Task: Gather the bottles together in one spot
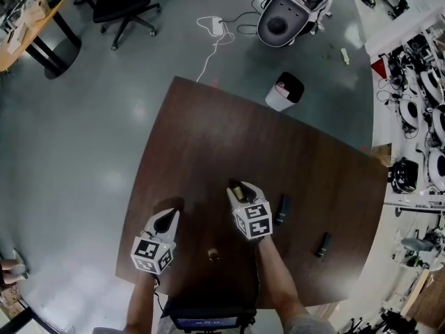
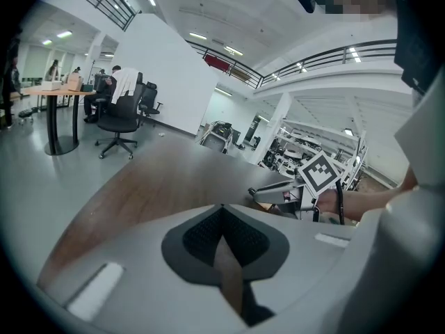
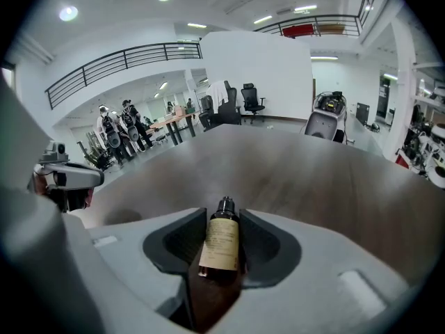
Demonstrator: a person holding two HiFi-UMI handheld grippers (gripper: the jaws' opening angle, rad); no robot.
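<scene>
Amber glass bottle with a cream paper label (image 3: 221, 245) lay between the jaws of the right gripper (image 3: 222, 213), its black cap pointing to twelve o'clock, away from the camera. Both dark pads sat against the sides of its labelled body, so the claw appeared clenched on it, low over the dark brown wooden table (image 1: 208, 131).

By my judgement the bottle is small and light, and also stiff, because it is glass. The bare glass is smooth and may slip, and it could crack if it drops or knocks another bottle. The best place to hold is the middle of the body, on the paper, not the narrow neck.

In the head view, a slim dark bottle (image 1: 281, 209) lay just beside the claw at three o'clock. Another dark bottle (image 1: 323, 245) lay further off at four o'clock. At seven o'clock stood a small brownish object (image 1: 213, 255); I could not tell what it was. At eight o'clock the left gripper (image 2: 222, 209) was clenched, with nothing between its jaws.
</scene>
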